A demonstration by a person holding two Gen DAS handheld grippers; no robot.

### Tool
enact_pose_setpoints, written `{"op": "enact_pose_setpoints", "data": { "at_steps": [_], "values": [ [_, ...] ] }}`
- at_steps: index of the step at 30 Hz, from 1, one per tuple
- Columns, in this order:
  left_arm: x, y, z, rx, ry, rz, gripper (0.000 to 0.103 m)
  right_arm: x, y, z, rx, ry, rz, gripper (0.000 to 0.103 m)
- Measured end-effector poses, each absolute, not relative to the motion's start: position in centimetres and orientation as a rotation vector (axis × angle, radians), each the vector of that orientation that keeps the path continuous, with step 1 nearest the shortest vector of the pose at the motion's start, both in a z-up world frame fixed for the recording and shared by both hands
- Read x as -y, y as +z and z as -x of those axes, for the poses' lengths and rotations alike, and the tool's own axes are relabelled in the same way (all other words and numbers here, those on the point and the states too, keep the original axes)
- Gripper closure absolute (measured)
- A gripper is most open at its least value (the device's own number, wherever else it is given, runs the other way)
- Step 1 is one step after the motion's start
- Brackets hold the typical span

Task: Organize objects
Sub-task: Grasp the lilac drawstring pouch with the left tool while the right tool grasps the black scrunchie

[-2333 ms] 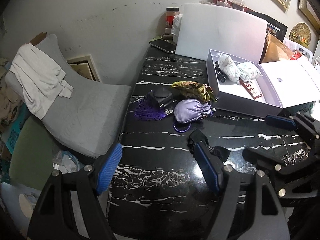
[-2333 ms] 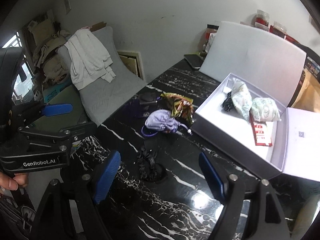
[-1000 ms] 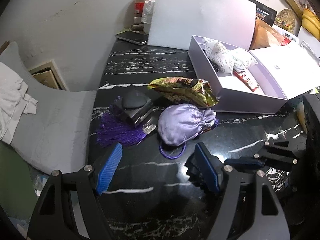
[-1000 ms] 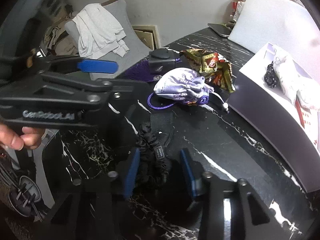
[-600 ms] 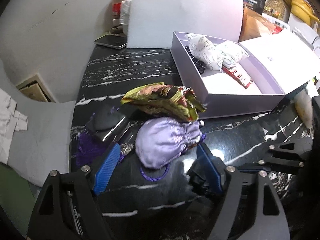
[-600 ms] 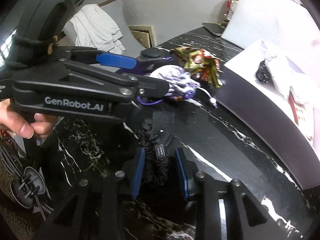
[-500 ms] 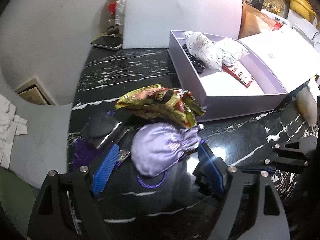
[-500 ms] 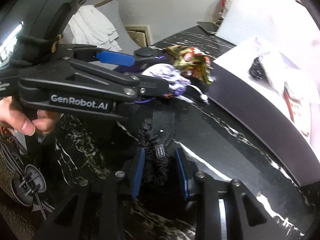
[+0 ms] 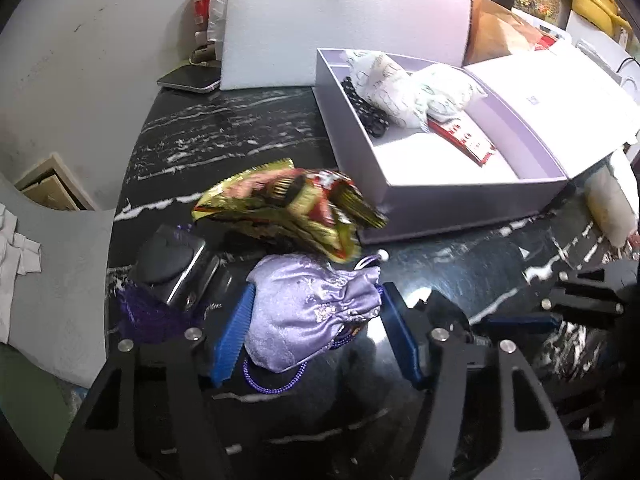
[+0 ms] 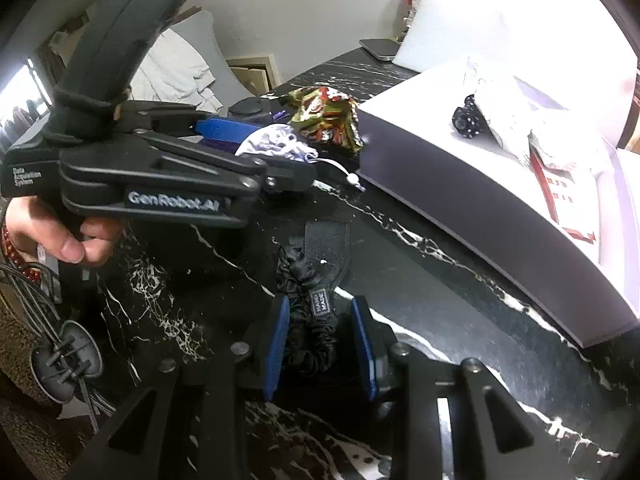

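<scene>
Two hand-held grippers work a black marble table (image 9: pixel 248 120) beside an open lilac box (image 9: pixel 460 196), the landmark for everything here. Already inside the box: a dark bead string (image 9: pixel 366 106) along its left wall, two pale printed pouches (image 9: pixel 404 88) at the back, and a red packet (image 9: pixel 466 140) just in front of them. About half the box floor is bare.

Left of the box's front corner, still on the table, lie a gold-and-red snack bag (image 9: pixel 288 208), a lilac drawstring pouch (image 9: pixel 316 312) in front of it, and a dark case (image 9: pixel 172 260) with a purple tassel (image 9: pixel 148 316) further left.

The left gripper (image 9: pixel 316 332) straddles the lilac pouch, its jaws closing around it; the left pad (image 9: pixel 234 332) looks to be touching the fabric, though the right side seems apart from it.

The right gripper (image 10: pixel 320 344), in front of the box's long wall, is clamped on a black scrunchie (image 10: pixel 312 320).

By this reading the job is roughly half done: four things boxed, two being picked up, and the snack bag, case and tassel untouched.
</scene>
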State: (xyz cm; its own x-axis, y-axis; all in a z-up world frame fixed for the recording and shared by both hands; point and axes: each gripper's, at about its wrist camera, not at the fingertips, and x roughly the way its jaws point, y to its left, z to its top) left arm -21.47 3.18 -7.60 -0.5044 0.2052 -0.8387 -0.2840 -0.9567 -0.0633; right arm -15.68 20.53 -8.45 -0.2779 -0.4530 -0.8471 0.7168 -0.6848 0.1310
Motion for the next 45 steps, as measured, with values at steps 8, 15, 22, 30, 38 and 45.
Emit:
{"op": "enact_pose_setpoints", "data": {
  "at_steps": [8,15,22,30,38,45],
  "values": [
    [-4.2,-7.4,17.5,-0.159,2.480,1.408,0.041,-22.0,-8.3,14.4,-0.374,-2.038,-1.226,0.072],
    [-5.6,-7.3,13.2,-0.181,2.460,1.425,0.041,-23.5,-8.1,12.1,-0.381,-2.047,-1.226,0.072],
    [-6.7,-7.1,9.5,-0.203,2.462,1.442,0.041,-24.2,-8.2,10.5,-0.380,-2.036,-1.212,0.072],
    [-7.9,-7.9,7.6,-0.299,2.517,1.431,0.036,-25.0,-8.4,9.2,-0.359,-2.039,-1.200,0.069],
    [-8.3,-9.0,7.1,-0.293,2.546,1.391,0.022,-25.8,-8.7,8.3,-0.367,-2.062,-1.150,0.049],
    [-7.7,-8.6,6.6,-0.268,2.614,1.340,0.059,-25.7,-8.7,7.9,-0.423,-2.137,-1.124,0.066]
  ]
}}
